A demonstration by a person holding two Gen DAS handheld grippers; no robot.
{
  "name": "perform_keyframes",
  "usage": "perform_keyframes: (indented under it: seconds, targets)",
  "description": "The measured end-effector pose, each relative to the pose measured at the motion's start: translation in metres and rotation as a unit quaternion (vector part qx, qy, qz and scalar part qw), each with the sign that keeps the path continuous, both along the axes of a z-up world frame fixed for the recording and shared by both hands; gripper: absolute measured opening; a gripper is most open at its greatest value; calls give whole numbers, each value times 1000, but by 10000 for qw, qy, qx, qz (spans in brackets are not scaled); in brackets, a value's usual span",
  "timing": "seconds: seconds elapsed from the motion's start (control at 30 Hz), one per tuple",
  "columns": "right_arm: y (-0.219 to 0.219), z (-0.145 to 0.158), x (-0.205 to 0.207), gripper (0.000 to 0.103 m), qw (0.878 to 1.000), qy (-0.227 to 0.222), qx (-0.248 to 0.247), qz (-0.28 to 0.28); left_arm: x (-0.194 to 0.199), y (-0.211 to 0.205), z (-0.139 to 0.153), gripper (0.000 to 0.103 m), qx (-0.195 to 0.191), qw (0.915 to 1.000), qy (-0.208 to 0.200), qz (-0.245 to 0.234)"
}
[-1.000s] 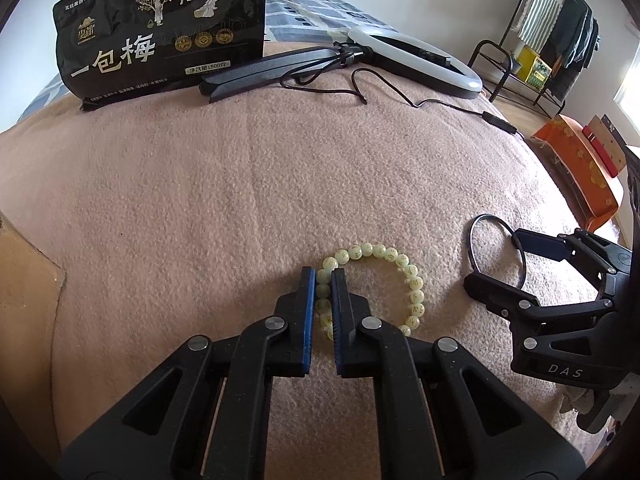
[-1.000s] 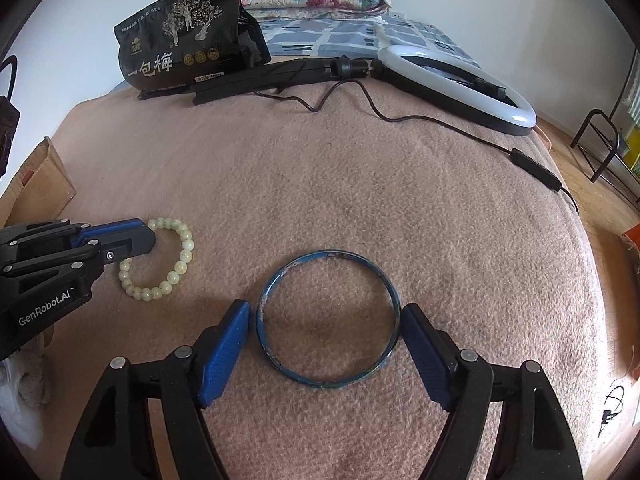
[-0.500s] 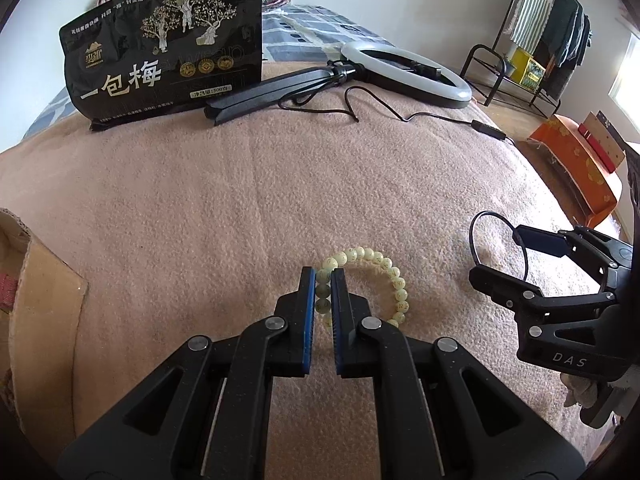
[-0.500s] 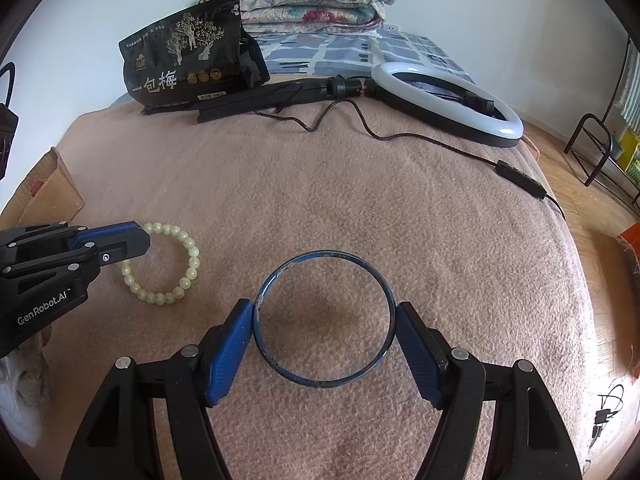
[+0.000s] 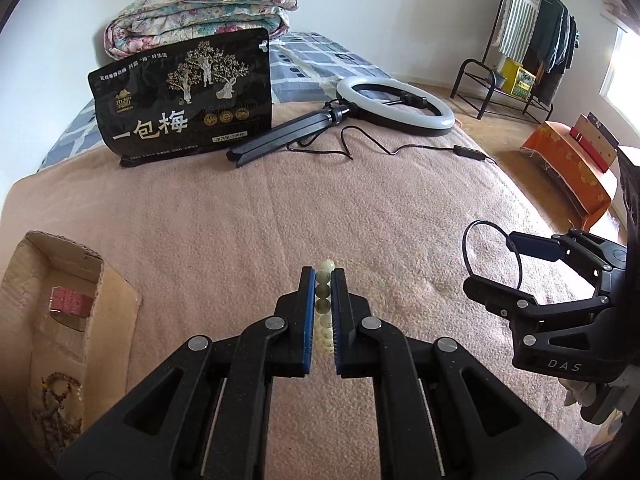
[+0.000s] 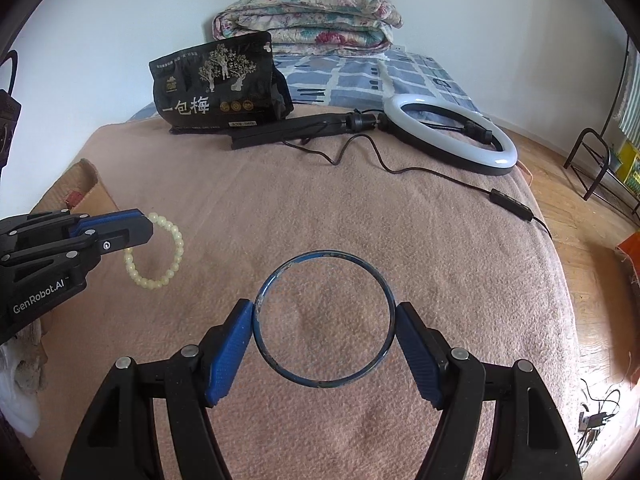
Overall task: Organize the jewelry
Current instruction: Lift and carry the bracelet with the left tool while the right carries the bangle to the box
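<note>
**Both pieces lifted off the bed**

A second ago the bead bracelet (image 6: 160, 252) lay flat on the pink blanket (image 5: 320, 200) with the left gripper (image 5: 323, 296) pinched onto its near side. Now it hangs from those fingers clear of the bed, the loop dangling edge-on in the left wrist view. The right gripper (image 6: 324, 320) has risen too: its fingers press on opposite sides of the blue bangle (image 6: 324, 318), which is held level above the blanket.

The cardboard box (image 5: 60, 300) at the left has come into view, a pink strap (image 5: 70, 302) and what looks like a dark beaded string (image 5: 52, 396) inside it, though that corner is dim. Picking up seems done; carrying both pieces to the box is likely next.
</note>
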State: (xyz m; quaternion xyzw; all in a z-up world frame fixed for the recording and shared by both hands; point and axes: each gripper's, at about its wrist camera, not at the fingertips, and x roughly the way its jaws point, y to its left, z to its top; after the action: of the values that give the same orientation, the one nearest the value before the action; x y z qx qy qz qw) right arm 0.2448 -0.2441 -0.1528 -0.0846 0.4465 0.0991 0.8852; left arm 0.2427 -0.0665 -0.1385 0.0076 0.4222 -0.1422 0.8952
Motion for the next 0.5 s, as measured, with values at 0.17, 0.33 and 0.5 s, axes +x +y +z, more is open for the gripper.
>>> perform_keyframes:
  seconds: [0.17, 0.33, 0.5]
  targets:
    - [12, 16, -11, 74, 9999, -89, 92, 82, -10, 16, 17, 5, -46, 9999, -112, 88]
    - [26, 29, -22, 74, 9996, -148, 141, 182, -20, 31, 31, 5, -65, 9996, -198, 176]
    - [39, 40, -30, 74, 9994, -168, 154, 243, -31, 47, 43, 5, -83, 9993, -280, 232]
